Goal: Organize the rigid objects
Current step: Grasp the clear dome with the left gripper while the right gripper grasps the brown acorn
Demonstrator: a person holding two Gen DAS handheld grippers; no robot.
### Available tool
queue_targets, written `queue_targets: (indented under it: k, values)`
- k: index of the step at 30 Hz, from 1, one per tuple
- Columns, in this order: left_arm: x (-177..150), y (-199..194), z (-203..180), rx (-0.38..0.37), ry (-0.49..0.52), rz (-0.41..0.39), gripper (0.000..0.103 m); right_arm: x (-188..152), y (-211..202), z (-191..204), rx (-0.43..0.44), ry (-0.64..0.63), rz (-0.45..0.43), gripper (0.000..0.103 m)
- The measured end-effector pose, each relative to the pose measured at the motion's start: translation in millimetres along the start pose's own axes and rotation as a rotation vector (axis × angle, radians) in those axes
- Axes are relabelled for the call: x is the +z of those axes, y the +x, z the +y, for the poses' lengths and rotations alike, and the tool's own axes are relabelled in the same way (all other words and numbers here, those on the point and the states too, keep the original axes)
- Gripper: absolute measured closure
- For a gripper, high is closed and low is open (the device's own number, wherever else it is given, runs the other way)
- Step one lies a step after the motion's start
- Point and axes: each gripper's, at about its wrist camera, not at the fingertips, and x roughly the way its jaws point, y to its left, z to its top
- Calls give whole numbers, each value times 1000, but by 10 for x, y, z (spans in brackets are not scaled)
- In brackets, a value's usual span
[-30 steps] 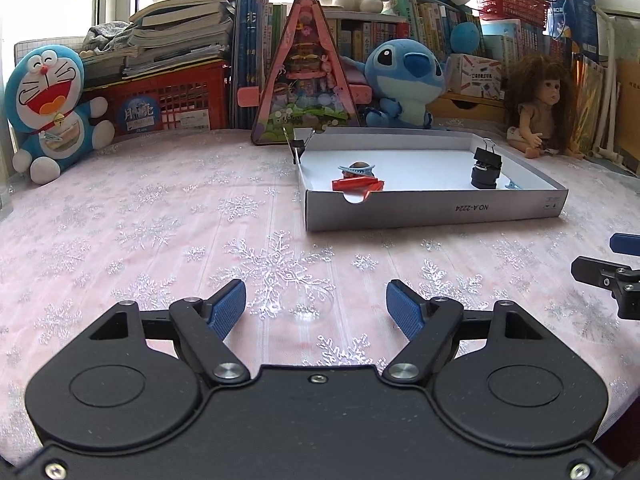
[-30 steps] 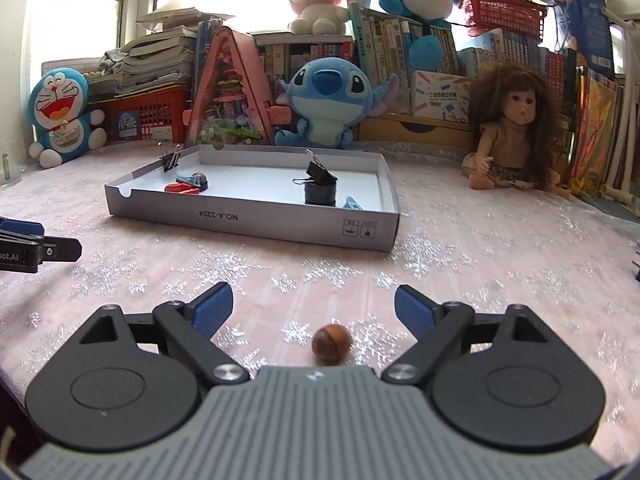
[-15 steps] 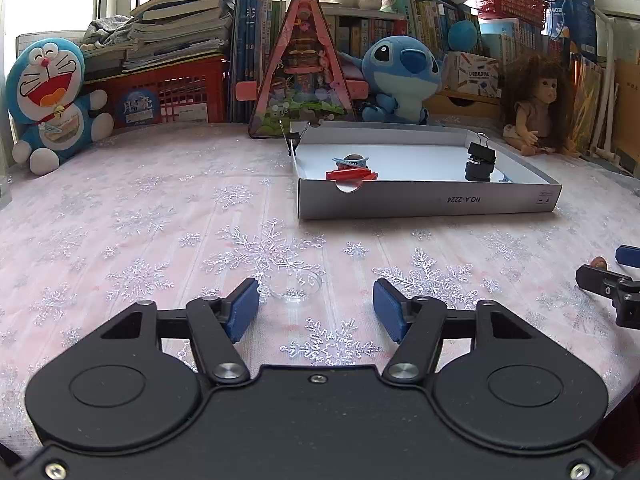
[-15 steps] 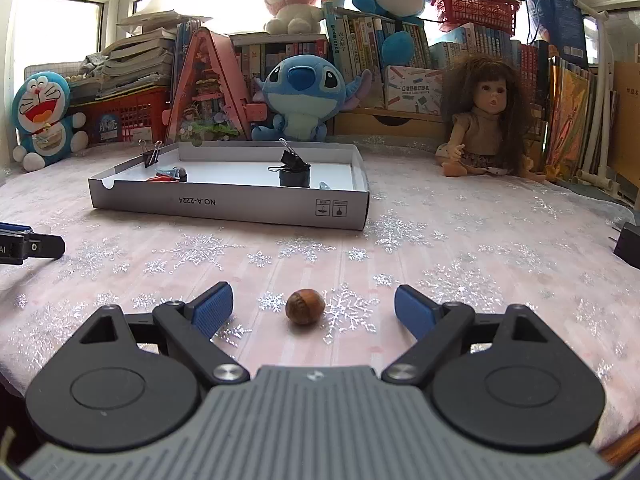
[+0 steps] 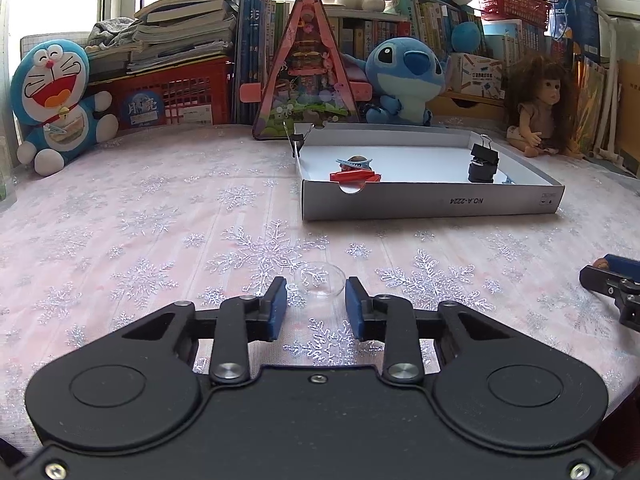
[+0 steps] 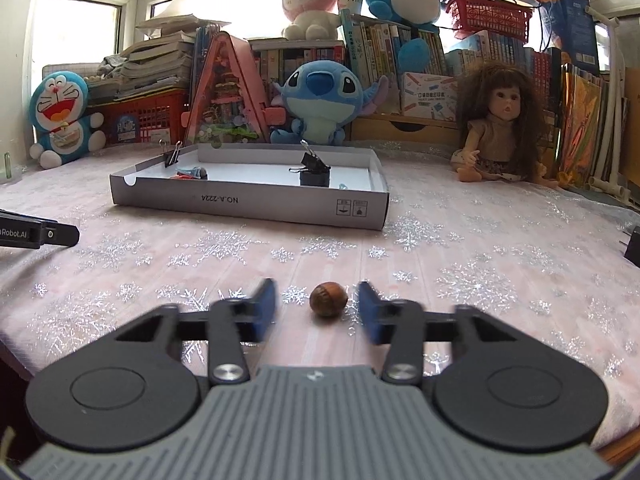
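Note:
A small clear glass dish (image 5: pixel 318 279) lies on the tablecloth just ahead of and between the blue pads of my left gripper (image 5: pixel 316 308), which is open around it without touching. A brown nut (image 6: pixel 328 299) lies on the cloth between the blurred pads of my right gripper (image 6: pixel 316 308), which is open with gaps on both sides. A white cardboard tray (image 5: pixel 432 202) (image 6: pixel 248 200) farther back holds a red piece (image 5: pixel 354 176), a blue hair clip (image 5: pixel 354 163), a black binder clip on a black cylinder (image 5: pixel 483 164) (image 6: pixel 314 170). Another binder clip (image 5: pixel 297 138) grips its corner.
Plush toys, a doll (image 6: pixel 500 120), a pink triangular toy house (image 5: pixel 306 76), red baskets and books line the table's back edge. The other gripper shows at the frame edge in each view: the right one (image 5: pixel 616 284), the left one (image 6: pixel 36 234). A black object (image 6: pixel 633 246) sits at right.
Both grippers have narrowed their jaws from wide open. The left one has moved forward to the glass dish. The right one has come round the nut and is still moving.

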Motion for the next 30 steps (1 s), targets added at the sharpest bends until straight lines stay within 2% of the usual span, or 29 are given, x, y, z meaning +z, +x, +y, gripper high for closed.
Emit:
queue_targets:
  k: [1, 3, 30]
  values:
    - [2, -1, -6, -3, 2, 0, 73, 6, 2, 1, -1, 2, 1, 76]
    - [3, -6, -15, -5, 6, -3, 73, 22, 4, -1, 9, 7, 3, 79]
    - [55, 30, -100, -24, 20, -7, 73, 132, 66, -7, 22, 8, -4, 79]
